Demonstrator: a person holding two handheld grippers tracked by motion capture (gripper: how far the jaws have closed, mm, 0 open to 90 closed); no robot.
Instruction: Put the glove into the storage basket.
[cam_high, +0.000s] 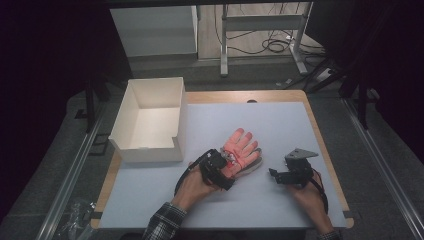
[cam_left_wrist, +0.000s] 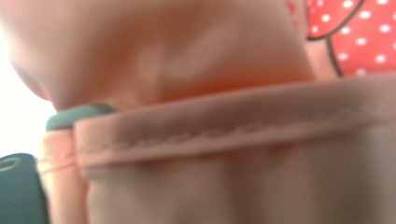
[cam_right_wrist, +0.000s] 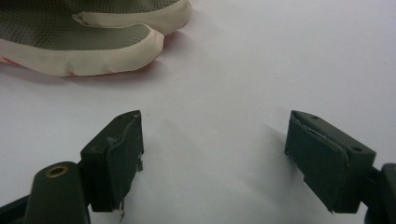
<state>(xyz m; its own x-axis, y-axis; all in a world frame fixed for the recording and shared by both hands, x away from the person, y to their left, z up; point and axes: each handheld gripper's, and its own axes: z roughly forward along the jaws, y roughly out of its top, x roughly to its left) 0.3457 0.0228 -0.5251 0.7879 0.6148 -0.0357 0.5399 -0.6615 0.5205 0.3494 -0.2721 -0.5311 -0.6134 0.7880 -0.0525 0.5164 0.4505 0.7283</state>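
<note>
Glove (cam_left_wrist: 233, 130) hem close-up — polka dots.

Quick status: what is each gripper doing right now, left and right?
Left gripper: at the cuff of the pink glove; grip cannot be told.
Right gripper: open, holding nothing, over the bare table.

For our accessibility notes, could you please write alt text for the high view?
A person's left gripper sits on the cuff of a pink glove on a white table, the right gripper open beside it and a white box at left.
</note>
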